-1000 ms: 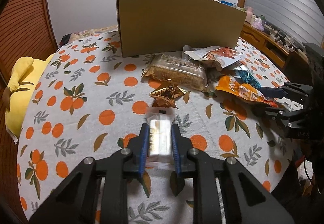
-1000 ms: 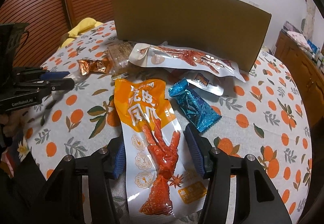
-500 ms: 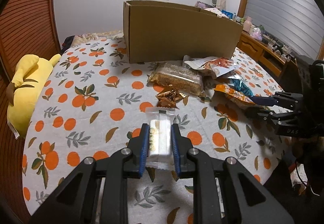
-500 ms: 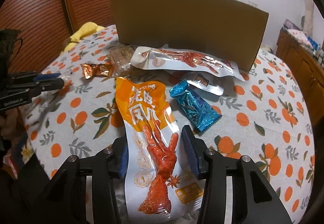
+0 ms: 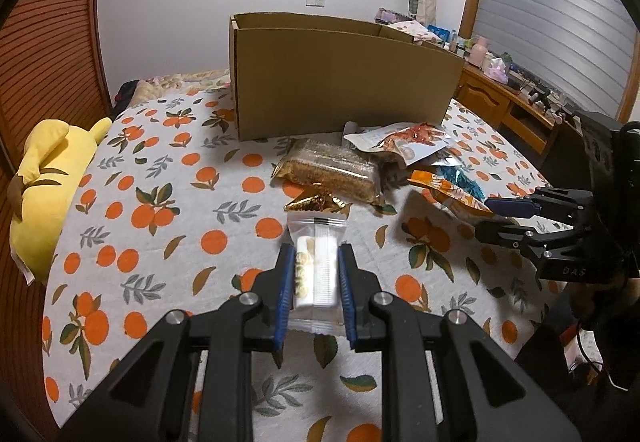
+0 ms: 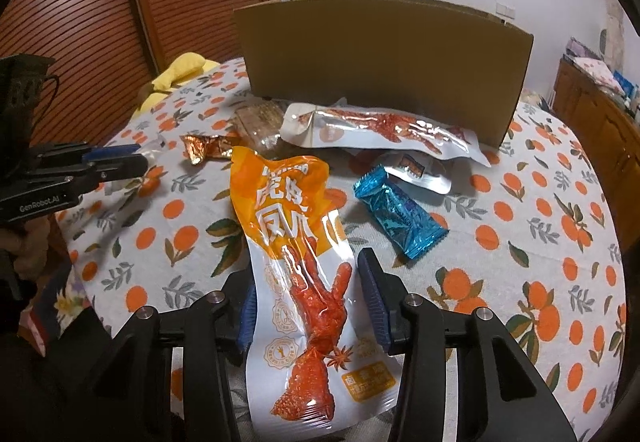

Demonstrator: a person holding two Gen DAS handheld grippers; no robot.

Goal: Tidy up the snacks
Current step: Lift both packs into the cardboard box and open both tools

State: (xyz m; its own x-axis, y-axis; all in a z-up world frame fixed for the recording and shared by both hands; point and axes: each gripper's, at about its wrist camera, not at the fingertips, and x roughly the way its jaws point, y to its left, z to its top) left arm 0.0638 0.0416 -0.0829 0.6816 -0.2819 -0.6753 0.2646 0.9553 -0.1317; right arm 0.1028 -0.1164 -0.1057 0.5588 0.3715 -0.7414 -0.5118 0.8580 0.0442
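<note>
My left tongs (image 5: 314, 274) are squeezed tight on a small clear snack pack (image 5: 316, 262) with pale bits inside. The pack sits right between the blue pads (image 5: 285, 294), and its top sticks out past the tips. It is lifted up above the tablecloth (image 5: 160, 170) with the oranges on it.

Just ahead of the left tongs lies a gold wrapper (image 5: 316, 203), and past that a long brown cracker pack (image 5: 332, 172). Farther ahead stands the big cardboard box (image 5: 340, 82), open at the top. Off to the left side of these tongs a yellow plush toy (image 5: 48, 178) lies at the edge.

My right tongs (image 6: 312, 290) have the orange chicken-feet bag (image 6: 296, 242) between them. The jaws have just been closing in on it. The bag bends a bit where the pads are, so they seem to hold it at both sides. The bag points up and away from the tongs toward the box (image 6: 380, 62).

Just to the right of the orange bag lies a blue shiny wrapper (image 6: 396, 218). Ahead of that is a small white pack (image 6: 420, 172), and then a long white bag with red food (image 6: 384, 130), right in front of the box.
</note>
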